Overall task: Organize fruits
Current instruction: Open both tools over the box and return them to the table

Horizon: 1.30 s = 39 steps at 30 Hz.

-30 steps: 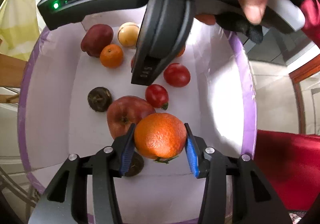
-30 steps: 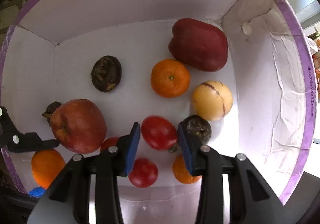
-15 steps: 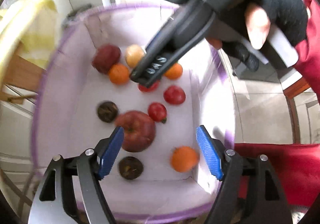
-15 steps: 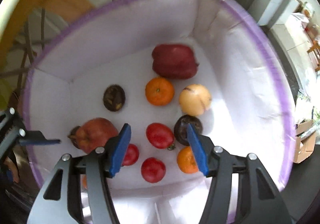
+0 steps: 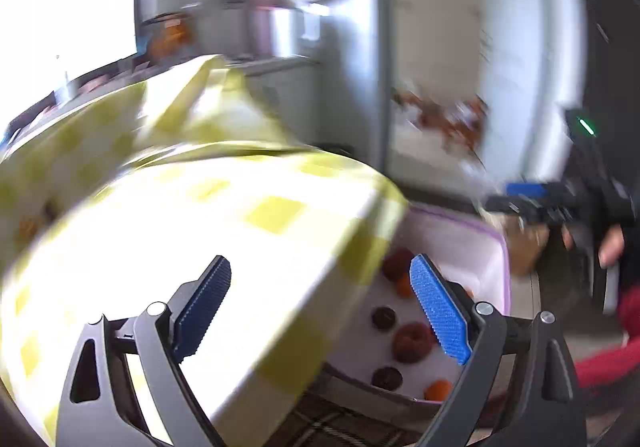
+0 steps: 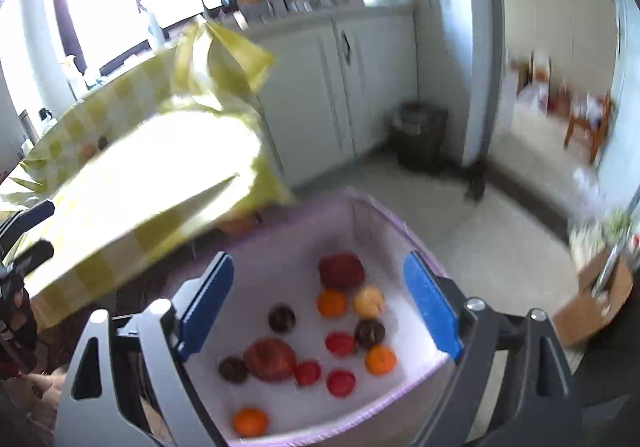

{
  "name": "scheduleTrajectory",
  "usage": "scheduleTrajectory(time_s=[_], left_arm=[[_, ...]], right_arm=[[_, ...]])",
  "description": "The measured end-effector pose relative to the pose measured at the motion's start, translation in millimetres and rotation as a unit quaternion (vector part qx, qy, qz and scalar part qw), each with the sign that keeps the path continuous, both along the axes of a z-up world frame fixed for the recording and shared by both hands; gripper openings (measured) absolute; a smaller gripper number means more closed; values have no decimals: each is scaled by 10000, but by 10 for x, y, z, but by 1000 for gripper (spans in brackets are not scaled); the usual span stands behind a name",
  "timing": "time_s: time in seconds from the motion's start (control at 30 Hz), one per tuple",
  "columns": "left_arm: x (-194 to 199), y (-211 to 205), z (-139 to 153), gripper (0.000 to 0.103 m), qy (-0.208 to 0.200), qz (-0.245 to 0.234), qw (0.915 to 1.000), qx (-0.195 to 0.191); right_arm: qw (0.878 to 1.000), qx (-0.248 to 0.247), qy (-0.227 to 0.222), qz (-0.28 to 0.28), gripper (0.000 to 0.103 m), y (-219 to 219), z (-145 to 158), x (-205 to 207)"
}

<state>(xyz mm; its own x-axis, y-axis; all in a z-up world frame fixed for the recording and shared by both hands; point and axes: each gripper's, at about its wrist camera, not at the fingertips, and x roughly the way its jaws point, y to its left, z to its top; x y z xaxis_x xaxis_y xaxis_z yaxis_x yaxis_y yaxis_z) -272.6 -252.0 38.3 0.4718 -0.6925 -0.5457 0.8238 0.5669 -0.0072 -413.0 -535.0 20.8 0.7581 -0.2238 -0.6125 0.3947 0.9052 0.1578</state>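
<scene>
- The left gripper [image 5: 324,311] is empty, its blue pads spread wide, and it points at the table [image 5: 208,247] with the yellow checked cloth.
- The right gripper [image 6: 320,303] is empty too, fingers spread, hanging above the white bin [image 6: 416,247] with the purple rim.
- The fruit sits loose on the bin floor: a big apple [image 6: 270,359], oranges [image 6: 250,421], small tomatoes [image 6: 340,343], a dark red one [image 6: 341,270] at the back.
- The next step looks like fetching more fruit from the table. Two blurred pieces [image 6: 93,146] seem to lie far back on it.
- Approach level and close across the widest part.
- The view is motion-blurred; slowing before closing would help.
- Beyond stand white cabinets [image 6: 340,87], a dark waste bin [image 6: 420,139] and a pale floor.
</scene>
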Motion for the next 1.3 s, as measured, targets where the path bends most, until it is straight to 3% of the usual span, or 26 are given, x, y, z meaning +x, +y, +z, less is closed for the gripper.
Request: scheduleTrajectory(time_s=[0.13,0.2,0.33,0.43,0.5,0.57,0.7,0.83,0.9,1.0,1.13,1.3], left_arm=[[313,496,293,89,-103,798,9959,-406],[547,816,428,89,-298,1347,9889,-554],[1115,1427,610,89,-307,2291,9709,-629],[1683,1803,588,89,-214,3260,9449,-213],[2048,2048,533,89,-71,3658,9307,-39],[2429,2273,484,89,47,4116,9112,160],[3055,2661,434,89,319,4720,8810,-31],[3513,2945,288,89,441,5441,8363,-512],[3674,3035,202,89,491,5655,8216,-534],[3802,3205,124,88,596,5761,8101,-907],[3710,3415,143,88,652,5589,8121,-1547],[3679,3527,67,90,697,5794,7918,-1805]], right_arm=[[9956,-148,-869,328,102,408,366,181],[9922,-127,-1111,547,102,570,524,332],[9898,310,-956,1014,102,878,655,922],[9892,400,-784,1173,102,1156,653,1460],[9879,404,-624,1365,102,1377,623,1807],[9862,359,-412,1562,102,1620,535,2252],[9835,293,-140,1778,102,2083,359,3029],[9807,-57,166,1946,102,2574,180,3689],[9790,-216,318,2001,102,2769,101,3949],[9768,-430,473,2044,102,3025,28,4335],[9759,-466,569,2054,101,3166,-4,4668],[9716,-722,925,2053,101,3554,-167,5434]])
